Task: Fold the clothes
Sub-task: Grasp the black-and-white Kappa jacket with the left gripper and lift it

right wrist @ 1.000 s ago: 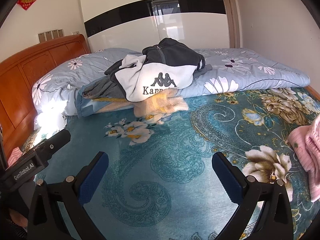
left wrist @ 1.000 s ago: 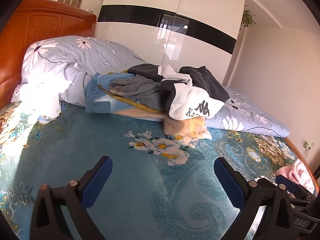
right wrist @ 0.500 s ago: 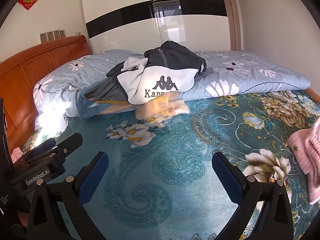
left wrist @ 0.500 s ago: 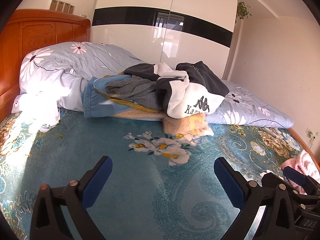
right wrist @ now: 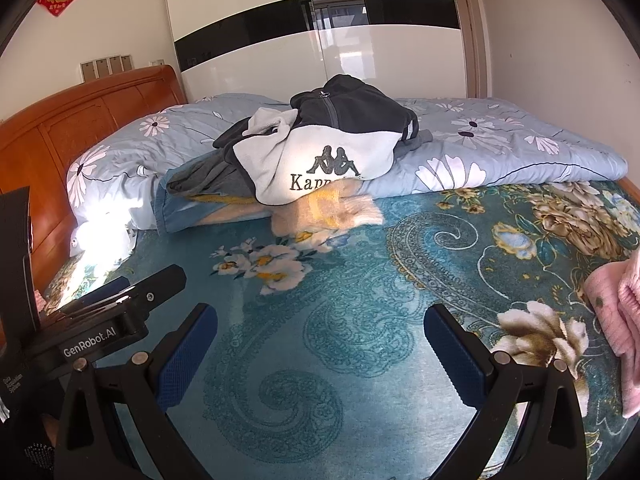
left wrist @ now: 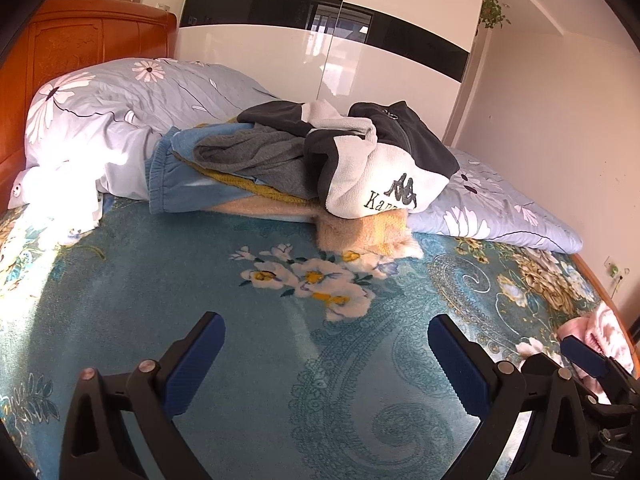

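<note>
A pile of clothes lies at the far side of the bed: a black-and-white Kappa jacket [left wrist: 372, 168] [right wrist: 320, 160] on top, a grey garment [left wrist: 256, 156], blue trousers [left wrist: 180, 184] and a fluffy beige-yellow piece [left wrist: 368, 232] [right wrist: 328, 212] underneath. My left gripper [left wrist: 326, 360] is open and empty over the teal floral blanket [left wrist: 160, 280], well short of the pile. My right gripper [right wrist: 320, 348] is open and empty too. A pink garment [right wrist: 616, 320] [left wrist: 600, 324] lies at the right edge.
A light blue flowered quilt [left wrist: 120, 112] [right wrist: 500, 140] is bunched behind the pile. An orange wooden headboard [left wrist: 60, 48] stands at the left, a white wardrobe [right wrist: 320, 40] behind. The left gripper's body [right wrist: 100, 320] shows in the right wrist view.
Both grippers have moved forward a little toward the clothes pile. Both stay open and empty.
</note>
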A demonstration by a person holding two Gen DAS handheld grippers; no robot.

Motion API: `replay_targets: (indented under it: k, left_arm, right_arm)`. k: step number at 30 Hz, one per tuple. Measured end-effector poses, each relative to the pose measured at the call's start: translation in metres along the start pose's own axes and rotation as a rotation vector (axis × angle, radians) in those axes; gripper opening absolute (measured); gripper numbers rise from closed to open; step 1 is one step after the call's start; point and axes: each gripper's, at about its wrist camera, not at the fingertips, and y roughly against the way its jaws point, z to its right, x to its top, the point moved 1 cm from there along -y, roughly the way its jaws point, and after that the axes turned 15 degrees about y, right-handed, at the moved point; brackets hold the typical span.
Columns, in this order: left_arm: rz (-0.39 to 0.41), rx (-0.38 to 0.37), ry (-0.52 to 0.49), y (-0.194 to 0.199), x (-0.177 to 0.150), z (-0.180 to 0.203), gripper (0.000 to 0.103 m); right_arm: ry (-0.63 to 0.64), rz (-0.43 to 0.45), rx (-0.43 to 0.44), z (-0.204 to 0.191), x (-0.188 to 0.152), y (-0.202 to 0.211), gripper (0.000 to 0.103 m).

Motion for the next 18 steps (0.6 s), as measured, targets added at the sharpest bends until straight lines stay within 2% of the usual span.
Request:
replay_targets:
  k: [5,8,12,15,18]
  left_arm:
    - [-0.032,-0.020,0.007,-0.013,0.001,0.004,0.103]
    - [-0.018,-0.015,-0.007,-0.020,0.008,0.008,0.103]
    - [0.062,-0.003,-0.033,-0.041,0.045,0.019,0.103]
    - [0.070,-0.035,-0.024,-0.070,0.083,0.031,0.103]
    - [0.082,0.004,-0.083,-0.105,0.113,0.048,0.103]
  right_arm:
    - [0.002,-0.002,0.007,0.004,0.002,-0.007,0.103]
    - [0.001,-0.003,0.005,0.007,0.001,-0.011,0.103]
    - [-0.021,-0.030,0.002,0.014,-0.007,-0.018,0.103]
    - [-0.039,-0.046,0.001,0.019,-0.015,-0.021,0.103]
    - [-0.046,-0.050,-0.010,0.025,-0.019,-0.019,0.103]
